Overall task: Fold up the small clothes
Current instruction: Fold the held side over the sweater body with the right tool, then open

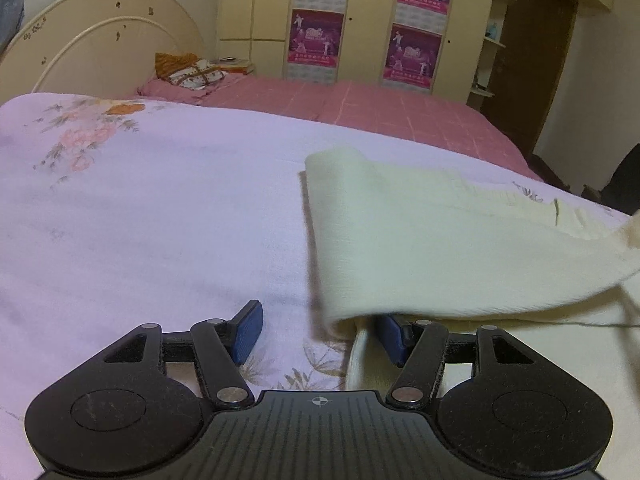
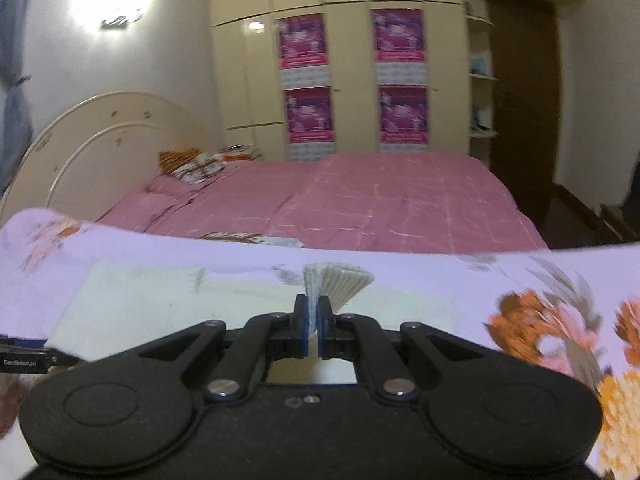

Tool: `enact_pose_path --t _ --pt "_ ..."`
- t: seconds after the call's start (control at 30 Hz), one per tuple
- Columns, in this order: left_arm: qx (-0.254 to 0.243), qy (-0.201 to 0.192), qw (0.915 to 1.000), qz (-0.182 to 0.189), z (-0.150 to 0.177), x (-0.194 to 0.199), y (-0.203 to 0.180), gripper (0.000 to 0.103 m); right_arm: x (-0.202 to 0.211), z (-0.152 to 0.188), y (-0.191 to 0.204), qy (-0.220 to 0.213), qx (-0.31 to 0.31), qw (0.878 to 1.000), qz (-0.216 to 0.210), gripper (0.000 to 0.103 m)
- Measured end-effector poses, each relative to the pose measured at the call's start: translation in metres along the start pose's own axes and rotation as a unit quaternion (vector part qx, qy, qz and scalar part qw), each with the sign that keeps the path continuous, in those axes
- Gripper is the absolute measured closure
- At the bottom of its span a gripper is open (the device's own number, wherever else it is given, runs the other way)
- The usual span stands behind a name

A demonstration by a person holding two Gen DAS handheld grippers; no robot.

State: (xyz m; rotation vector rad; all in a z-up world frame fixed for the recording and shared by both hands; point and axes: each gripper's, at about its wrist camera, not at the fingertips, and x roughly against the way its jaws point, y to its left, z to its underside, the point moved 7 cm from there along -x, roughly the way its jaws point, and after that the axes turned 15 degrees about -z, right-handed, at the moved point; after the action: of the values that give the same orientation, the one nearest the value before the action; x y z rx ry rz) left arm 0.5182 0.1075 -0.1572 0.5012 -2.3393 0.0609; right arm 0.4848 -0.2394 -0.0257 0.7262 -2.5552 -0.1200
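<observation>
A cream knitted garment lies on the lilac floral sheet, with one flap lifted and draped over toward the left. My left gripper is open. Its left pad rests over the sheet, and its right pad sits under the raised flap by the garment's left edge. In the right wrist view the garment spreads out to the left. My right gripper is shut on its ribbed hem, which fans out above the closed pads. Part of the left gripper's body shows at the left edge.
Beyond the lilac sheet lies a pink checked bedspread with a patterned pillow near the cream headboard. A wardrobe with pink posters and a dark door stand behind the bed. A bright wall lamp glares.
</observation>
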Motion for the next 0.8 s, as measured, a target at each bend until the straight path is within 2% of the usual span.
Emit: enact_pose_path --t 0.3,0.8 --pt "-0.008 -0.001 1.0000 0.001 0.002 0.000 -0.002 0.042 0.022 0.034 -0.051 0.001 -0.098 0.995 0.026 0.098" --pt "-0.017 -0.001 0.9999 0.004 0.003 0.000 -0.002 0.042 0.030 0.071 -0.061 0.014 -0.136 0.990 0.033 0.098"
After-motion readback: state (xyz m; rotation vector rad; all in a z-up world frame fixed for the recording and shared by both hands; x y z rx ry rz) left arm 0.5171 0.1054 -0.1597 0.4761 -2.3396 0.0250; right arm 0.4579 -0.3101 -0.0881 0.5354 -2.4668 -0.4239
